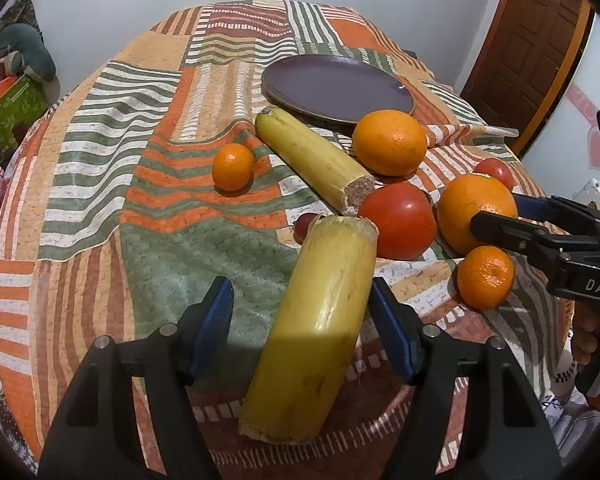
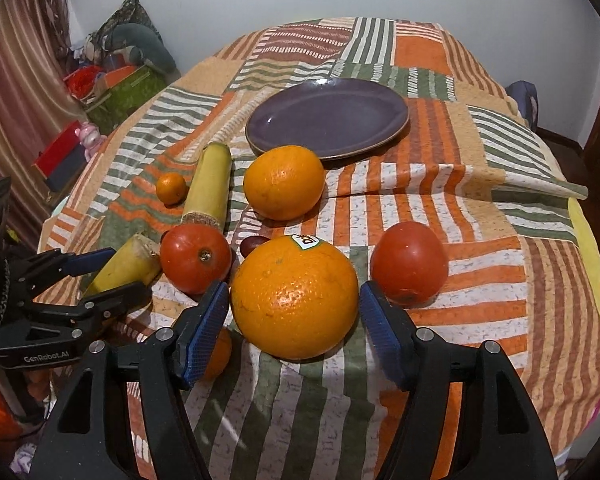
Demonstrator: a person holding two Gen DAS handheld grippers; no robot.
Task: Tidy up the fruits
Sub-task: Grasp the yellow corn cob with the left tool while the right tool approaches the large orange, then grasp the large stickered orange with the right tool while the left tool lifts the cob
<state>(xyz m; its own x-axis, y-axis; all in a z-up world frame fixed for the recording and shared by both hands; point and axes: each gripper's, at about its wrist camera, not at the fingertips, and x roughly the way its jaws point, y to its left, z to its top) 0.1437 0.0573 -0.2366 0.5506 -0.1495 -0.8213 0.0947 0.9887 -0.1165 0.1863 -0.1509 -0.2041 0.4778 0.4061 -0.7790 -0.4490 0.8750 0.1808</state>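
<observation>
My left gripper (image 1: 302, 326) is open around a yellow banana piece (image 1: 316, 320) lying on the cloth; its pads do not touch it. My right gripper (image 2: 292, 316) is open around a large stickered orange (image 2: 296, 296), with gaps at both sides. An empty purple plate (image 2: 328, 118) sits behind the fruit. A second banana piece (image 1: 312, 160), another large orange (image 2: 284, 182), two red tomatoes (image 2: 196, 258) (image 2: 410, 262), a small mandarin (image 1: 233, 166) and a second mandarin (image 1: 486, 276) lie around. A small dark grape (image 2: 254, 245) sits behind the stickered orange.
The table is covered by a wrinkled patchwork cloth (image 2: 440, 208) with a raised fold at the right. Boxes and toys (image 2: 112, 84) sit on the floor at the left. A wooden door (image 1: 532, 40) stands at the right.
</observation>
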